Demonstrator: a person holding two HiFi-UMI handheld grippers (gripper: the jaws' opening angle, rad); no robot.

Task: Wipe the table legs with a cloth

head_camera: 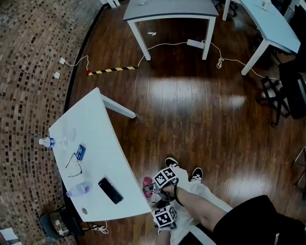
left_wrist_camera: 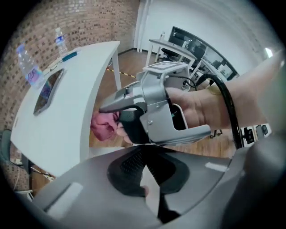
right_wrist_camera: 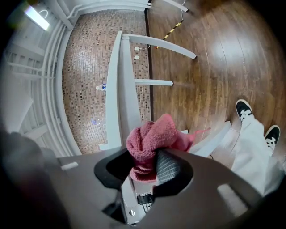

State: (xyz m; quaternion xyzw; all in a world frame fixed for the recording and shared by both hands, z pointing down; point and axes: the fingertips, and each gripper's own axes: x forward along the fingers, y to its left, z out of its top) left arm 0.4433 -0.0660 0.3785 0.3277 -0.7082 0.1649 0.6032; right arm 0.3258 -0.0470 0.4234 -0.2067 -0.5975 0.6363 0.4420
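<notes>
A pink cloth [head_camera: 147, 182] is bunched between the jaws of my right gripper [head_camera: 151, 187], which is shut on it just off the near corner of the white table [head_camera: 98, 143]. In the right gripper view the cloth [right_wrist_camera: 149, 138] bulges out past the pads, with the table's white legs [right_wrist_camera: 161, 44] beyond it. One slanted leg [head_camera: 118, 108] shows under the far end. My left gripper [head_camera: 163, 217] hangs closer to the person's body and points steeply down. Its jaws [left_wrist_camera: 144, 179] are shut with nothing between them. Its view looks onto the right gripper [left_wrist_camera: 134, 116] and the cloth [left_wrist_camera: 103, 125].
On the table lie two water bottles [head_camera: 46, 141], a black phone [head_camera: 110, 190] and glasses [head_camera: 72, 165]. The person's shoes [head_camera: 171, 162] stand beside the table. More white tables [head_camera: 169, 9], a cable with power strip [head_camera: 196, 43] and striped floor tape [head_camera: 112, 70] lie farther off.
</notes>
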